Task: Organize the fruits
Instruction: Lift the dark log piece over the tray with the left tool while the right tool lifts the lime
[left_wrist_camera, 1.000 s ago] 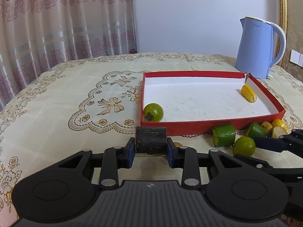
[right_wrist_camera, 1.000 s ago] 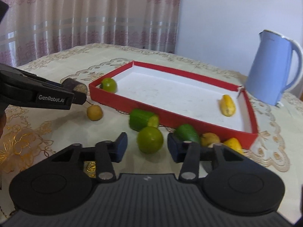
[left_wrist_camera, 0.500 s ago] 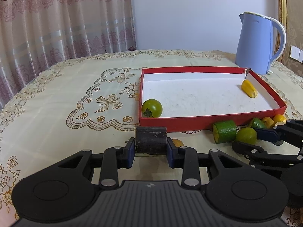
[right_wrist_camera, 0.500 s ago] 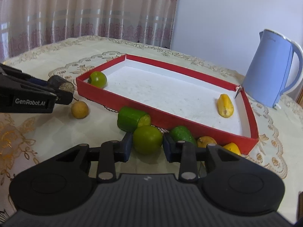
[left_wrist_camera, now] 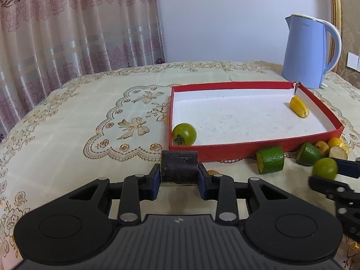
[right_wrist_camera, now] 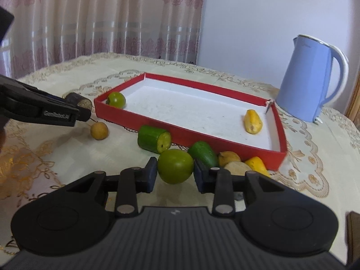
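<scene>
Left gripper (left_wrist_camera: pixel 179 177) clenched on dark cylinder (left_wrist_camera: pixel 179 166); right gripper (right_wrist_camera: pixel 175 175) apparently gripping green lime (right_wrist_camera: pixel 175 166), red tray (right_wrist_camera: pixel 157 126) at twelve o'clock.

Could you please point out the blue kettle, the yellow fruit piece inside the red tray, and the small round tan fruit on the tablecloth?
blue kettle (right_wrist_camera: pixel 303 83), right wrist view, middle of its body.
yellow fruit piece (left_wrist_camera: pixel 298 109), left wrist view, middle of its skin.
small round tan fruit (right_wrist_camera: pixel 99 130), right wrist view, its centre.

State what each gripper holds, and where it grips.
Left gripper clamps the dark brown cylinder across its flat ends. Right gripper holds the round green fruit by its sides.
</scene>
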{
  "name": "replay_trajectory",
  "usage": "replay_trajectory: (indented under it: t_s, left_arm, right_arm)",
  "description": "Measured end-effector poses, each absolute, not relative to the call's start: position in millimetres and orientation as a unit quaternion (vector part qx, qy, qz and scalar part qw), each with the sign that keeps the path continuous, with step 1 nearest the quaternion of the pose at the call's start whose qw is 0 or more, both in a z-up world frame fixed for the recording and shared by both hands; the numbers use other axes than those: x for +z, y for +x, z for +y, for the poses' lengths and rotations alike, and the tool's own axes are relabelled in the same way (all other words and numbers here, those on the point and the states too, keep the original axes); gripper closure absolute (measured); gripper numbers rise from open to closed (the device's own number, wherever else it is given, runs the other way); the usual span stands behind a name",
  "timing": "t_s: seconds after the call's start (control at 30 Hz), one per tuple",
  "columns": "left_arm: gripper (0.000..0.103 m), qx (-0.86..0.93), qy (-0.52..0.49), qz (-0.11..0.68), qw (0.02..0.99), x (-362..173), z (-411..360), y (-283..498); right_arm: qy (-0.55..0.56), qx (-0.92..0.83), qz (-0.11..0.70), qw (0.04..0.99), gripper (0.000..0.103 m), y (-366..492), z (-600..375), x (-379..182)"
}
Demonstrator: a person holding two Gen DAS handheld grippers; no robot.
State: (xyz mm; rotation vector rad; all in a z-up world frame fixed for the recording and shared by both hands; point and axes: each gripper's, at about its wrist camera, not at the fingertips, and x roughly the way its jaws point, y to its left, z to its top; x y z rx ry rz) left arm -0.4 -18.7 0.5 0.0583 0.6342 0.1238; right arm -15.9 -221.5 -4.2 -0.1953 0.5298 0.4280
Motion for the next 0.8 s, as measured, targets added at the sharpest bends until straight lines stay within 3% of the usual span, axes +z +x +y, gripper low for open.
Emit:
replay_trajectory:
  t_s: [0.8]
  left_arm:
    - [0.071, 0.049, 0.106, 0.284, 0.952, 34.3, -77.5, 127.6]
  right_arm:
    - [-0.047, 0.179, 0.224, 0.957, 0.071, -14.9, -257.1, 18.8]
